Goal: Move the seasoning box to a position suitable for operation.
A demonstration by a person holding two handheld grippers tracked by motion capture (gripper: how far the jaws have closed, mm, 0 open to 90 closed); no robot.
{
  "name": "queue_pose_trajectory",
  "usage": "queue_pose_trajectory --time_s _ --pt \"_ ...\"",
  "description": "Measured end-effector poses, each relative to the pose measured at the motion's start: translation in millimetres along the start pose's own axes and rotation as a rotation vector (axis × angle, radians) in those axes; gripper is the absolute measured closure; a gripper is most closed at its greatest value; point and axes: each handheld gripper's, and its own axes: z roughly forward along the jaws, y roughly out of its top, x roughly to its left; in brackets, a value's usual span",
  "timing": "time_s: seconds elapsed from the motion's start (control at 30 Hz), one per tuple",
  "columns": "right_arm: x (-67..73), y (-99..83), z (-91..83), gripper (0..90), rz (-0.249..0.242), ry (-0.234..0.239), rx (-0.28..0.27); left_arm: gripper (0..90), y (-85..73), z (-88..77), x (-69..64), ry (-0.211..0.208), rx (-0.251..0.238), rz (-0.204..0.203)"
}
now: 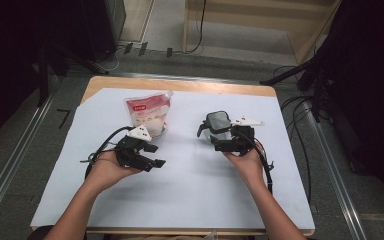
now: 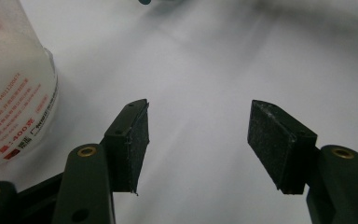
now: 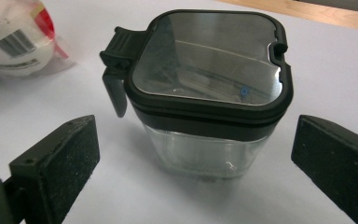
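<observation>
- table, white sheet over it;
- pouch at 11 o'clock, just beside the left hand-held gripper, its jaws spread, nothing between;
- jar upright at 1 o'clock, lid closed; right hand-held gripper spread wide either side, not touching.

clear jar, black lid shut, upright

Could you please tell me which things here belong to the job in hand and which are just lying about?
In the job: clear jar with black lid, white refill pouch, left gripper, right gripper.

Lying about: floor cables, wooden frame.
</observation>
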Motion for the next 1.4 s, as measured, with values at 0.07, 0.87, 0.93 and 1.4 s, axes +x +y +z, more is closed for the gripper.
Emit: queue_pose_trajectory --time_s 0.07,0.87,0.93,1.4 --pt "0.3 0.0 2.1 0.9 0.001 -0.007 -0.004 39.7 -0.1 0.2 -0.3 -0.001 0.001 -0.001" --pt "-1.7 -4.9 45.3 7.1 0.037 -0.065 -0.099 40.2 -1.0 -2.1 0.9 -0.033 -0.021 -0.019" --pt "-0.9 -5.0 45.3 8.9 0.034 -0.071 -0.110 40.2 -1.1 -2.3 0.8 -0.032 -0.025 -0.021" --pt "-2.3 -4.3 43.1 13.7 0.030 -0.067 -0.134 40.1 -1.6 -0.3 0.8 -0.039 -0.017 -0.019"
